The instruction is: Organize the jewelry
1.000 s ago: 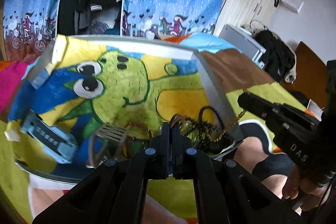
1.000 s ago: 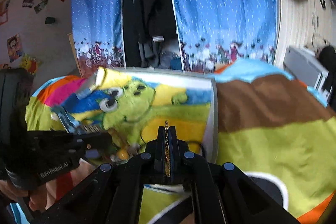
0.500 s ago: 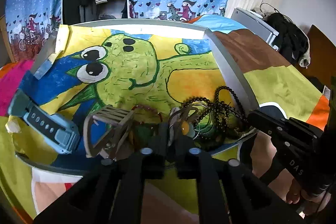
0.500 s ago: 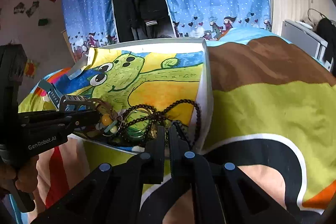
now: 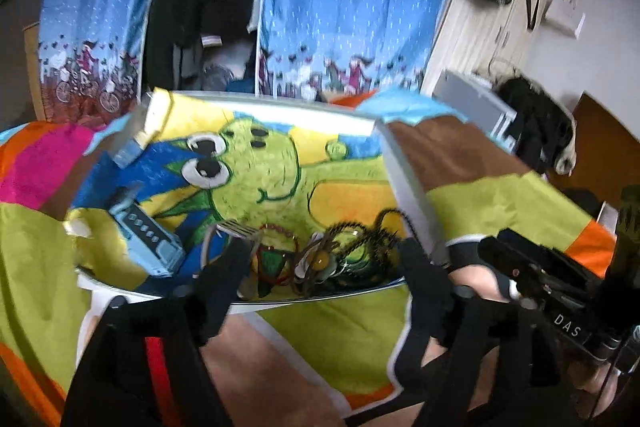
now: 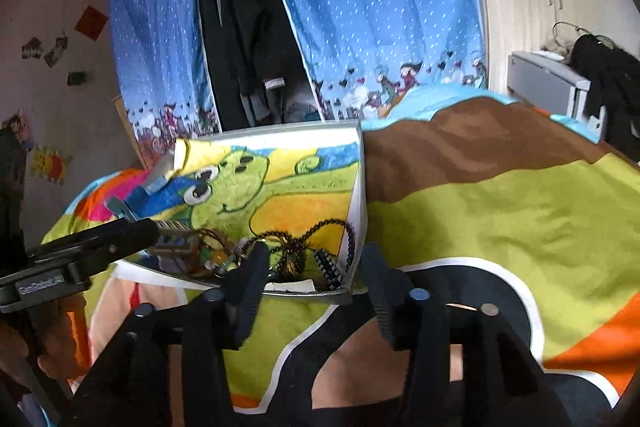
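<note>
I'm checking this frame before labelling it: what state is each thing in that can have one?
left gripper: open, fingers spread, holding nothing
right gripper: open, fingers spread, holding nothing
jewelry pile: tangled heap at the tray's near edge
black bead necklace: loose, looped over the pile
tray: resting on the bedspread, tilted
blue watch: lying flat in the tray, apart from the pile
curtains: parted, clothes showing between them

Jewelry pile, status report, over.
Left gripper open, right gripper open, both empty. Jewelry pile tangled at the near edge of the tray, black bead strand on top. Blue watch alongside, apart.
</note>
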Demonstrator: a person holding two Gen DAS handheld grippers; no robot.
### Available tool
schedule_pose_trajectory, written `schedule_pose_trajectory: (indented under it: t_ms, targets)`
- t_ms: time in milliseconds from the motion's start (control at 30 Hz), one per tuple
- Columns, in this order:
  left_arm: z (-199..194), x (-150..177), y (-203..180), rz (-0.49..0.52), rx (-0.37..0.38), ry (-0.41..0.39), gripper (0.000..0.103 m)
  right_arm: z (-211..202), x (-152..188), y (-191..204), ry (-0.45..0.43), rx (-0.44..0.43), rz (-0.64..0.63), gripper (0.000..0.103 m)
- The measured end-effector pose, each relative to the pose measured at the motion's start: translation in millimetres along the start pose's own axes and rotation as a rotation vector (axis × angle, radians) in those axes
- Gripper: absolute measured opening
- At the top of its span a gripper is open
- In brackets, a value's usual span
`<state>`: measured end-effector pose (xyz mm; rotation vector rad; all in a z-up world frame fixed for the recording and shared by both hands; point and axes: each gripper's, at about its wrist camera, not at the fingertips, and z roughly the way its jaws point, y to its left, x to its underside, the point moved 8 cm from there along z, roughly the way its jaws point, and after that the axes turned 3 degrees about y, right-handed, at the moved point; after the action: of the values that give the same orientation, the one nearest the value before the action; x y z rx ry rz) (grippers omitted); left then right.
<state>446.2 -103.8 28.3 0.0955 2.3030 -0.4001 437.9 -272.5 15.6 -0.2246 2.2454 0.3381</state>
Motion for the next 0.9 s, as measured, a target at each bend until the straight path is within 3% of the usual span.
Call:
schedule_pose_trajectory:
  t_ms: [267, 300, 367, 667, 900]
  targets:
    - [-69, -4, -9, 0.012, -0.026, -0.125, 0.085, -64, -13, 18, -0.111, -0.017, 0.002, 0.09]
    - [-79, -3, -10, 0.017, -0.033, -0.138, 0.09, -75, -13, 23, -0.128, -0.024, -0.003, 0.094]
    - [-97, 1, -10, 0.015, -0.047, -0.172, 0.098, -91, -11, 32, -0.148, -0.031, -0.016, 0.096]
    - [-179, 29, -7, 0.024, -0.071, -0.257, 0.098, -154, 13, 72, -0.215, -0.049, -0.065, 0.103]
    - [-224, 71, -4, 0.047, -0.105, -0.28, 0.098, -190, 49, 97, -0.239, -0.054, -0.072, 0.103]
